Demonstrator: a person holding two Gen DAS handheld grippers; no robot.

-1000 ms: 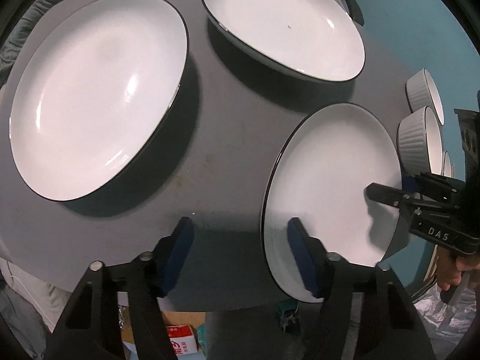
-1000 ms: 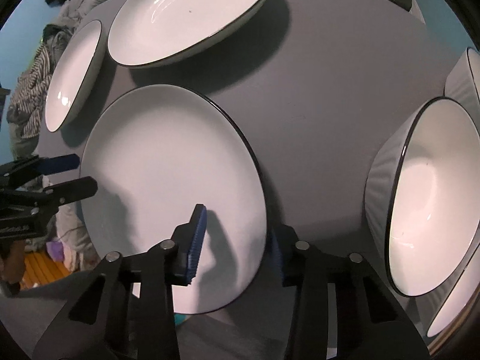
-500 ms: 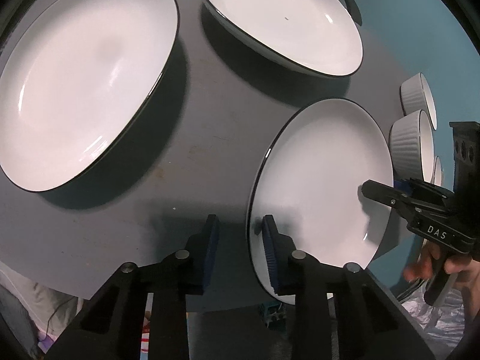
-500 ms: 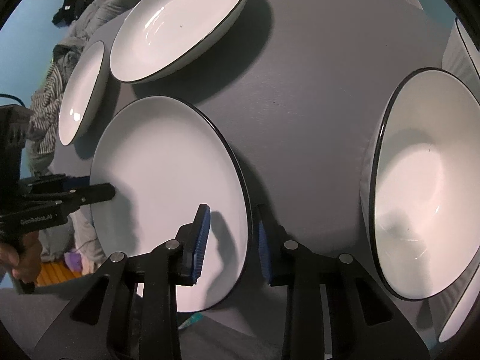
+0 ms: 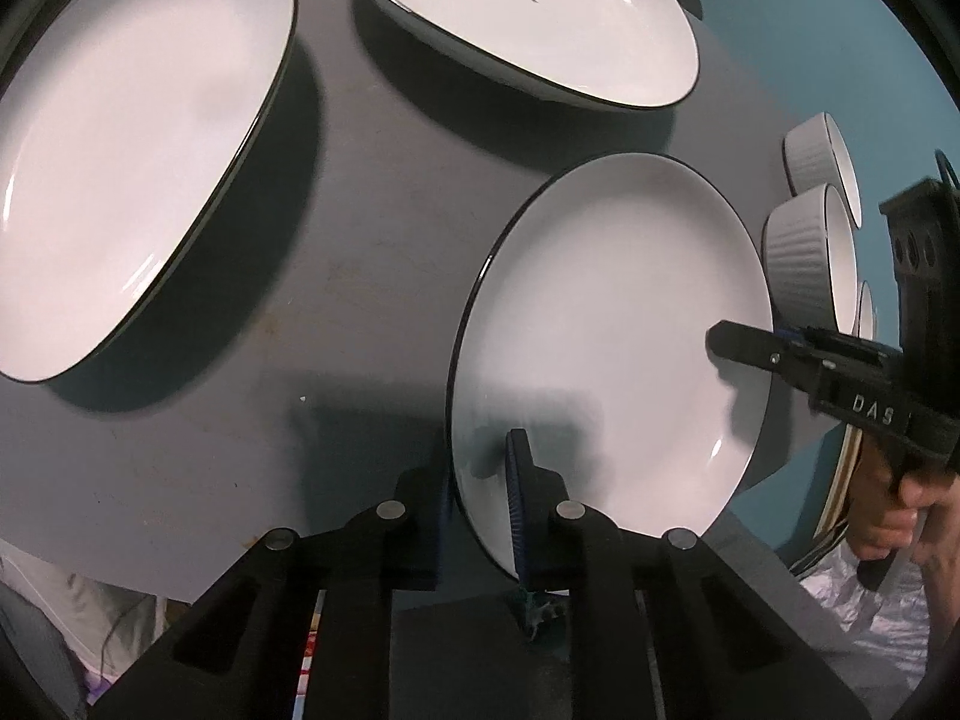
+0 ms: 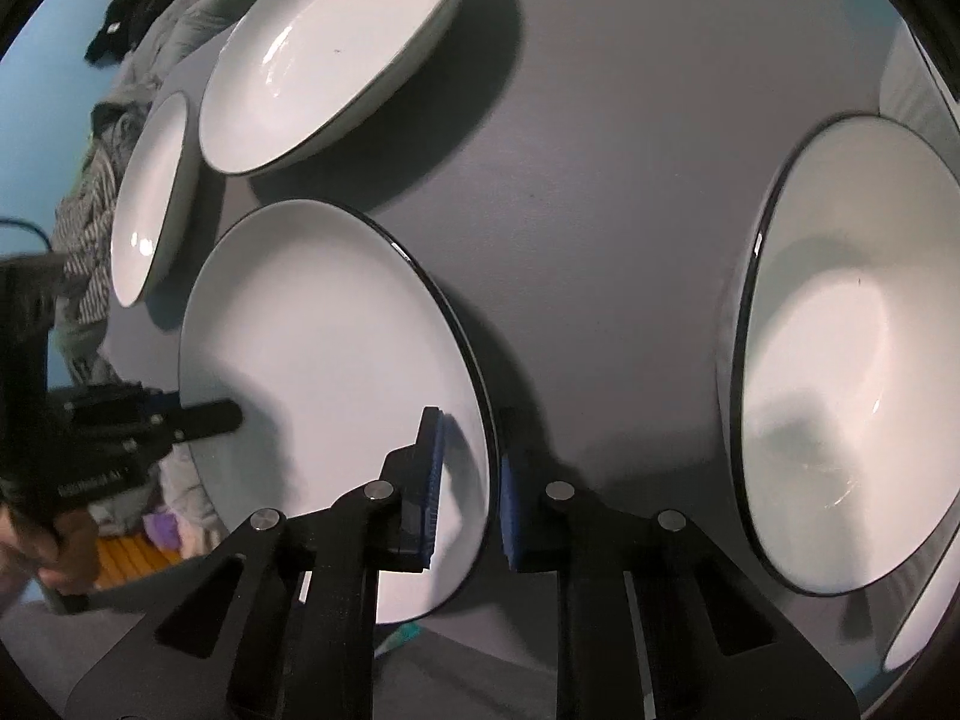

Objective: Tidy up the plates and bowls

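- The left gripper was clamped on the near rim of the small plate, one blue pad on top and the other tucked under the edge.
- The right gripper was clamped on the opposite rim of that same plate, rim pinched between its blue pads, pretty snug by the look of it.
- So the small plate was held from both sides at the near edge of the grey table; whether it was lifted off the table or just tilted on it couldn't be told.
- Just to the right of the plate, in the right wrist view, a deep white bowl with a dark rim was seen on the table.
- In the left wrist view two ribbed bowls were lined up past the plate, by the table's right edge.
- Farther back, a large plate was sat on the left and another large plate at the far side, both white with dark rims.
- Beyond the table, a heap of clothes was visible against a blue wall.
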